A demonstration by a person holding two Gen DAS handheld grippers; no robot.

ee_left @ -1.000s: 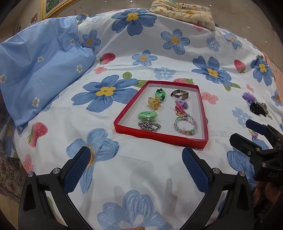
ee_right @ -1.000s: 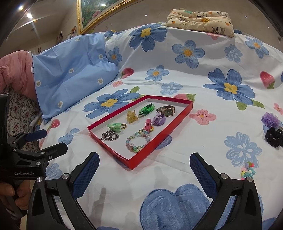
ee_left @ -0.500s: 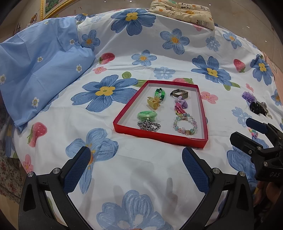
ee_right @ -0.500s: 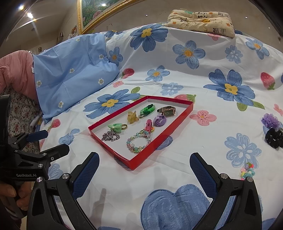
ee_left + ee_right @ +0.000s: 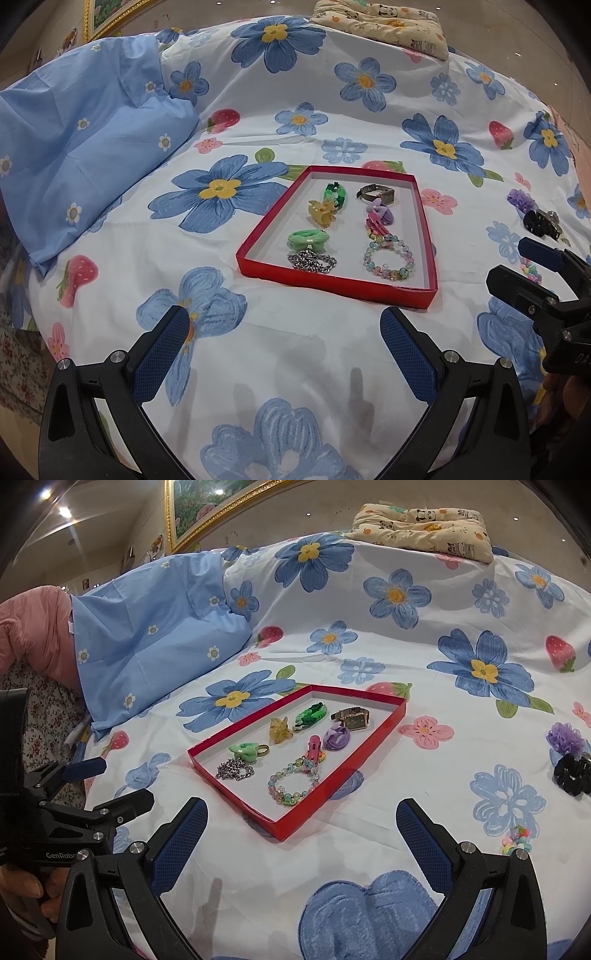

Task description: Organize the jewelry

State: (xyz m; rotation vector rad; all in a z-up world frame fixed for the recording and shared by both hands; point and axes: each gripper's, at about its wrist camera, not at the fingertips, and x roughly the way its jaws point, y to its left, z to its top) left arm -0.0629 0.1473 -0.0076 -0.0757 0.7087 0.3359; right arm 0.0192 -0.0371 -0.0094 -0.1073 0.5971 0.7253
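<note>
Moved: nothing much — your red tray lies where it was on the bed.
Left gripper: jaws apart, empty.
Right gripper: jaws apart — empty.

- Right gripper spread wide over the flowered bedspread, nothing between its blue pads.
- Just ahead of the fingertips, a red tray holding a silver chain, a beaded bracelet, a green bow and a watch.
- Off to the right of the right finger, a black scrunchie touching a purple one; nearer, a pastel bead string.
- Far left, left gripper parted, gripped by a hand.
</note>
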